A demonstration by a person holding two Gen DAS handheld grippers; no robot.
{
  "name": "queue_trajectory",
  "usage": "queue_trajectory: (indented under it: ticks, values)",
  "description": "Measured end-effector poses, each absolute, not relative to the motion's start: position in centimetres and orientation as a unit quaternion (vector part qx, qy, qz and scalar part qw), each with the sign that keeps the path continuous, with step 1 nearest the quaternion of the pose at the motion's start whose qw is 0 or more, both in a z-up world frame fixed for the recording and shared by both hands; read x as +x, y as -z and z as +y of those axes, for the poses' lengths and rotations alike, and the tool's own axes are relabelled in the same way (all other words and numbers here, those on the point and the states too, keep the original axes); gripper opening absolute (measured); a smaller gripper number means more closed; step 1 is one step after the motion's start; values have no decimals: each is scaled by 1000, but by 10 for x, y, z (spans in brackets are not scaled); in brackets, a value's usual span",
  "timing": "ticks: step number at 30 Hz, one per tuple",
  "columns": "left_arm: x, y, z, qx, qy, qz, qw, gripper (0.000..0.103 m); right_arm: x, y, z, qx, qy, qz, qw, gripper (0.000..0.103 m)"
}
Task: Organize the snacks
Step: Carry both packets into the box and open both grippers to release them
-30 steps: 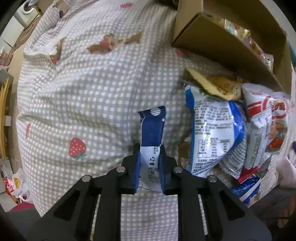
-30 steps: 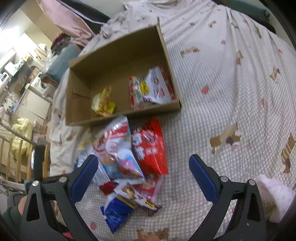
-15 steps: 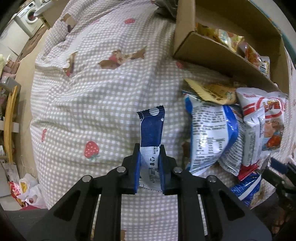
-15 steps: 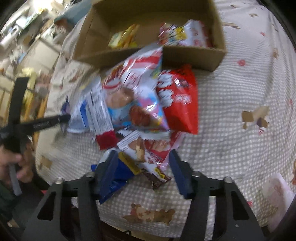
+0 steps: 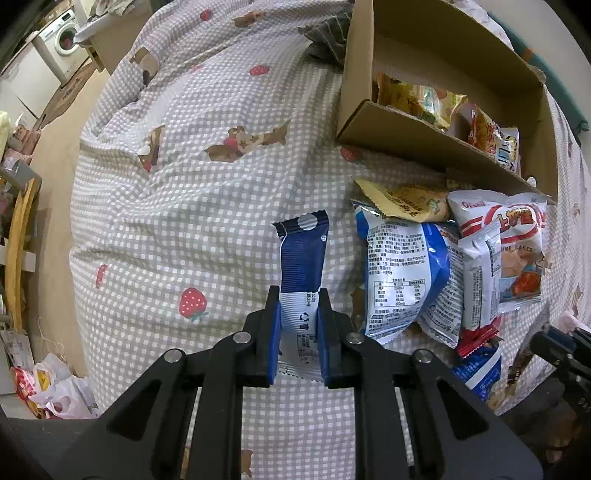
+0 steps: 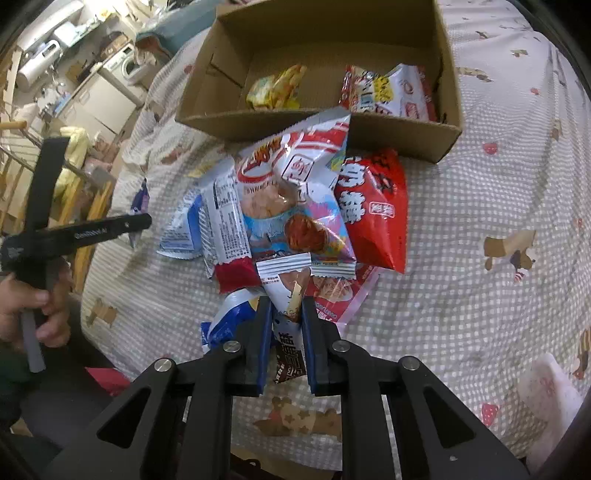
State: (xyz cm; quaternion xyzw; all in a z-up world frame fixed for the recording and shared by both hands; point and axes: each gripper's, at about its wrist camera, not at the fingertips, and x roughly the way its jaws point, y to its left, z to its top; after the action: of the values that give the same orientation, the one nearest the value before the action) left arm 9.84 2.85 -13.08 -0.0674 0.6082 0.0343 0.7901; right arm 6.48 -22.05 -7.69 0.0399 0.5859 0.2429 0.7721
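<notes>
My left gripper (image 5: 298, 295) is shut on a narrow blue and white snack packet (image 5: 303, 254) and holds it above the checked bedspread, left of the snack pile. My right gripper (image 6: 287, 302) is shut on a white and brown snack packet (image 6: 288, 284) at the near edge of the pile. The pile holds a large white and red shrimp-chip bag (image 6: 291, 184), a red bag (image 6: 373, 206) and a blue and white bag (image 5: 399, 269). The open cardboard box (image 6: 448, 85) behind the pile holds a yellow bag (image 6: 275, 88) and a red and white bag (image 6: 388, 92).
The left gripper and the hand on it show in the right wrist view (image 6: 74, 232). A washing machine (image 5: 61, 35) and floor clutter lie beyond the bed's left edge. A pink and white soft item (image 6: 546, 398) lies at the near right. A blue packet (image 6: 229, 321) lies by my right gripper.
My right gripper has moved down to the pile's near edge and closed on the white and brown packet. My left gripper has risen a little with the blue packet still held.
</notes>
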Motion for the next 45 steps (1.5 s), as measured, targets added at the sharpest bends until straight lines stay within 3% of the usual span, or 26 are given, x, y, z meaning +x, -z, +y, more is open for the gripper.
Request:
queue_trajectory:
  ticks: [14,27,45]
  values:
    - [100,89,17,-52,-34,537,841,14,60,4,-236,125,-312,438,834,17]
    - [112,58,10,-54,-12,494,868,14,96,-8,-270,185,-253,402,860,17]
    - [194,3,-41,-11,34,428,903,14,171,-11,-278,164,-225,389,878,17]
